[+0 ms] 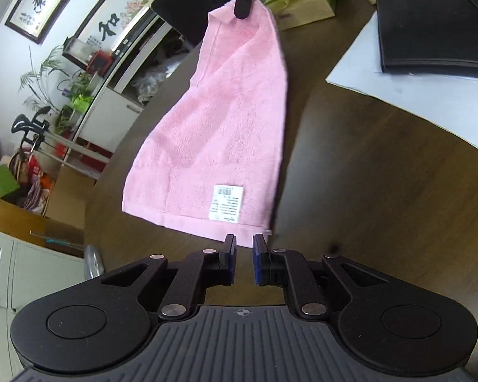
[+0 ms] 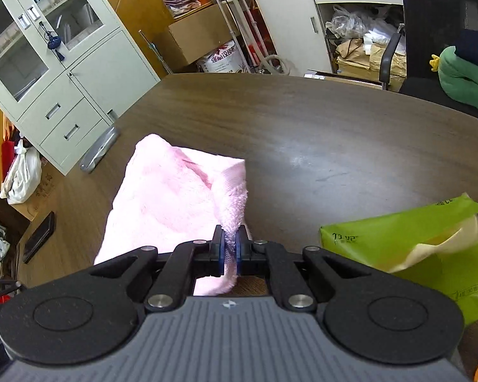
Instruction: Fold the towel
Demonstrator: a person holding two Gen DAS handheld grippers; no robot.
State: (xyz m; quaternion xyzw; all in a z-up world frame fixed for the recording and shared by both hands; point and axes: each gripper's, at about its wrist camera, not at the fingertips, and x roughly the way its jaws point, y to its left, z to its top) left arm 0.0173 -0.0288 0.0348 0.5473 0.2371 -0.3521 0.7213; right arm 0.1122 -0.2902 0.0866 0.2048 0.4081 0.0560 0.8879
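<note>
A pink towel (image 1: 220, 133) hangs over the dark wooden table (image 1: 350, 165), held up by one far corner. Its white care label (image 1: 225, 203) faces me near the lower hem. My left gripper (image 1: 244, 241) is open and empty, its blue pads just below the towel's near hem, not touching it. In the left wrist view my right gripper (image 1: 244, 6) is seen from afar, pinching the towel's top corner. In the right wrist view my right gripper (image 2: 229, 242) is shut on the pink towel (image 2: 169, 197), which drapes down to the left over the table (image 2: 318, 133).
A green tissue pack (image 2: 408, 248) lies right of the right gripper. White papers (image 1: 423, 89) and a black folder (image 1: 436, 28) lie on the table at the right. A black office chair (image 2: 443, 31), cabinets (image 2: 63, 73) and boxes stand beyond the table's edge.
</note>
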